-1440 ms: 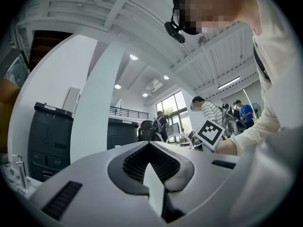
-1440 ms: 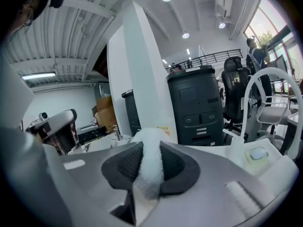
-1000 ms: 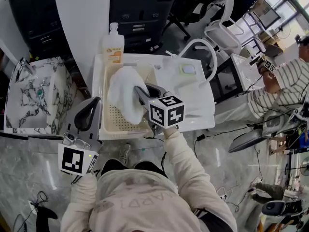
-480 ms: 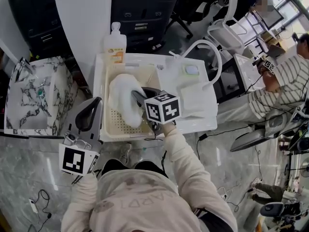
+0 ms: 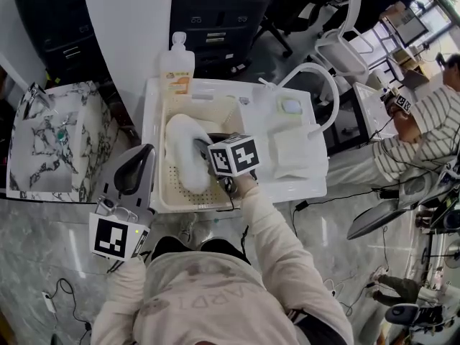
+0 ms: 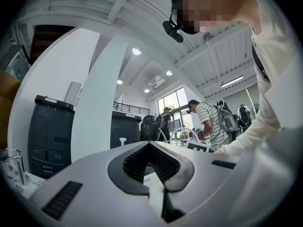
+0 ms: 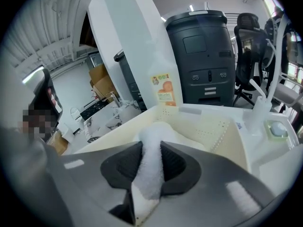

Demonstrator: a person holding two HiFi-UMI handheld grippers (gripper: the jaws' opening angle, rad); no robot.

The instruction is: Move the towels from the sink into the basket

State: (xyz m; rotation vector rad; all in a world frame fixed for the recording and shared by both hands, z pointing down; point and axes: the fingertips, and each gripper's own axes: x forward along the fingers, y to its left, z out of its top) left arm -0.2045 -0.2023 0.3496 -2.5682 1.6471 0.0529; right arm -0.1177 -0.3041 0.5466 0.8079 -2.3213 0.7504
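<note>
Towel (image 5: 185, 149), white: we log right gripper (image 7: 151, 148) clamped on it in basket (image 5: 172, 190); bottle (image 5: 177, 67) label beyond basket unreadable; left gripper (image 6: 149, 144) closed, empty.

A grey marble-look floor (image 5: 43, 264) fills the near side, with a thin cable (image 5: 345, 192) trailing across it at right. A broad white column (image 5: 129, 34) rises on the far side, next to dark cabinets (image 5: 215, 13). At left stands a small tabletop (image 5: 50, 142) with a veined marble pattern. A white chair (image 5: 345, 45) sits far right. Round ceiling lights (image 6: 137, 51) glow overhead, and tall windows (image 6: 171, 103) brighten the far end beside a railed upper level (image 6: 127, 109).
</note>
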